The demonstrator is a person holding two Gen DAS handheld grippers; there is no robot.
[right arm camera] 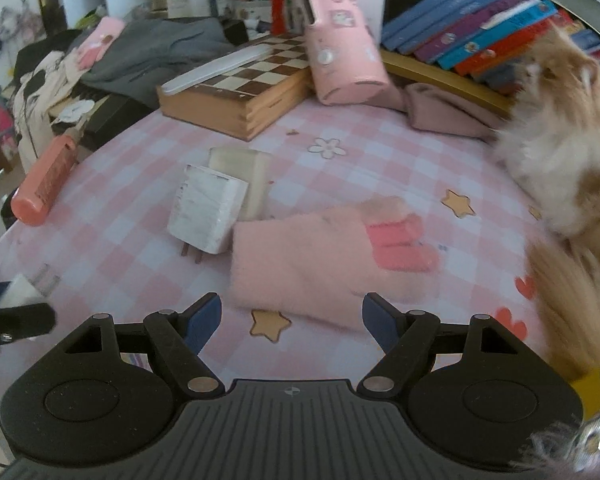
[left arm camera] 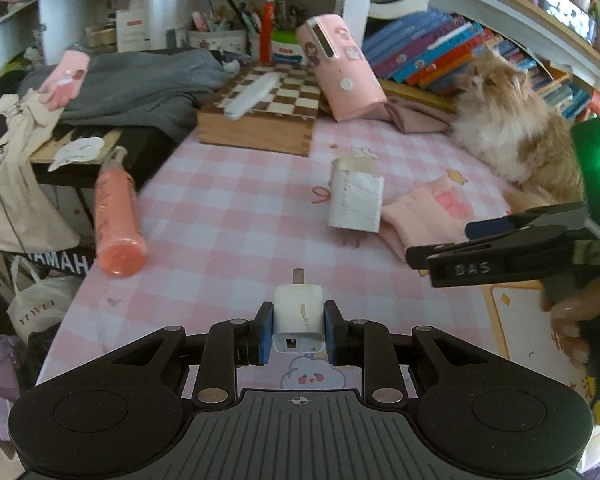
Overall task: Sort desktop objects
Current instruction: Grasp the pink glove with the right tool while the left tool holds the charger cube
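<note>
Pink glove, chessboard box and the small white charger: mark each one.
pink glove (right arm camera: 308, 256): right wrist view, middle of the fuzzy palm.
chessboard box (right arm camera: 236, 108): right wrist view, wooden side wall.
small white charger (left arm camera: 299, 312): left wrist view, top face, between the left claw's pads.

Desk (right arm camera: 140, 184) under a pink-and-white checked cloth printed with stars and flowers. Lying on it: a wooden chessboard box (right arm camera: 240, 92) at the back, a pink case (right arm camera: 340, 60) leaning beside it, a white charger (right arm camera: 204, 212) mid-desk with a pink glove (right arm camera: 312, 256) touching it, an orange tube (right arm camera: 44, 184) at the left edge, a fluffy cat (right arm camera: 560, 168) on the right.
</note>
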